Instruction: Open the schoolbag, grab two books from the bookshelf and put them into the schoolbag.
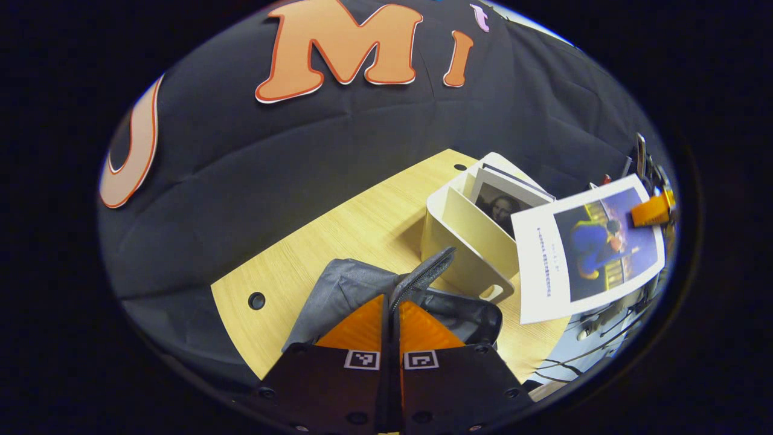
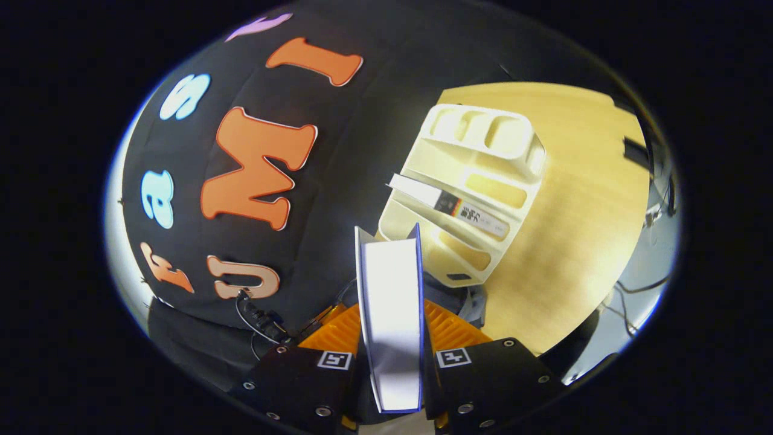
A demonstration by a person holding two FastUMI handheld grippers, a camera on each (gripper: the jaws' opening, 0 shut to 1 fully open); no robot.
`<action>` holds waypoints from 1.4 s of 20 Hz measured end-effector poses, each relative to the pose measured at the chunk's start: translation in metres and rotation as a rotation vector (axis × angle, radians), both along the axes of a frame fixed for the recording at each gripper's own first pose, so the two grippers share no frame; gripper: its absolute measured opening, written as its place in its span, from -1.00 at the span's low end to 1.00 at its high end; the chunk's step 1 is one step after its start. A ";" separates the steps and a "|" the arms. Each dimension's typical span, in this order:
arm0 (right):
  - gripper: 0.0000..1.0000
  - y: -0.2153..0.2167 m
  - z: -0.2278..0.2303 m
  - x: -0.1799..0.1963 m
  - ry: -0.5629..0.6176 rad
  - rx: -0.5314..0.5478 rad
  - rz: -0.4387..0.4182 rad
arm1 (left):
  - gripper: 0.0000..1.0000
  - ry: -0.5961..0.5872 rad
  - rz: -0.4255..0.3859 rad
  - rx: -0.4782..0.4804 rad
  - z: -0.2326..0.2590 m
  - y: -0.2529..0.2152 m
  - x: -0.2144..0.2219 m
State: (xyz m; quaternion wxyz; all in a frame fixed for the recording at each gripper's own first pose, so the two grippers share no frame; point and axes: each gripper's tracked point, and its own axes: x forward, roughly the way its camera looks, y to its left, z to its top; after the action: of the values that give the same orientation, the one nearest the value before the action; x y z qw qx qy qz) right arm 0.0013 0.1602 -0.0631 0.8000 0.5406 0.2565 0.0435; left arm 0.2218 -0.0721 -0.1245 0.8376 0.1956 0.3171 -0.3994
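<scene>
In the left gripper view my left gripper (image 1: 391, 300) is shut on the zipper edge of the grey schoolbag (image 1: 341, 290), lifting a flap (image 1: 426, 272) upward. Behind the bag stands a white bookshelf (image 1: 459, 241) holding a book with a portrait cover (image 1: 501, 205). To its right a white and blue book (image 1: 589, 251) hangs in the air, held at its far corner by my right gripper (image 1: 653, 210). In the right gripper view my right gripper (image 2: 391, 308) is shut on that book (image 2: 391, 302), seen edge-on. The bookshelf (image 2: 483, 157) lies beyond, with one book (image 2: 450, 205) in a slot.
The light wooden table (image 1: 362, 223) carries the bag and the shelf and has a cable hole (image 1: 256, 299) near its left edge. The black cloth wall stands close behind. Cables (image 1: 610, 326) trail off the table's right side.
</scene>
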 end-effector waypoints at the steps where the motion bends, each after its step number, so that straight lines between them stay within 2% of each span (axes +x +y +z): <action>1: -0.27 0.004 -0.013 -0.002 0.001 0.034 -0.015 | -0.99 -0.003 -0.002 0.002 0.001 -0.001 0.000; 4: -0.28 0.025 -0.049 -0.007 0.015 0.110 -0.025 | -0.99 -0.006 -0.006 0.014 0.004 -0.001 -0.003; 7: -0.27 0.047 -0.069 -0.002 -0.025 0.178 -0.022 | -0.99 -0.009 -0.004 0.017 0.005 -0.001 -0.006; 12: -0.28 0.078 -0.111 0.030 -0.015 0.209 -0.029 | -0.99 -0.022 -0.007 0.027 0.008 -0.002 -0.013; 19: -0.28 0.125 -0.132 0.080 -0.023 0.196 0.007 | -0.99 -0.064 -0.026 0.055 0.013 -0.006 -0.028; 28: -0.28 0.166 -0.155 0.137 0.014 0.177 -0.058 | -0.99 -0.082 -0.042 0.080 0.015 -0.009 -0.040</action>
State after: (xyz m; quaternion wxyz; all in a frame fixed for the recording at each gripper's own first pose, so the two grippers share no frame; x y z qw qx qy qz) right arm 0.1388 0.3260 -0.2178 0.7483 0.6166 0.2416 0.0391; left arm 0.1815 -0.0813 -0.1090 0.8330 0.2516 0.2940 -0.3955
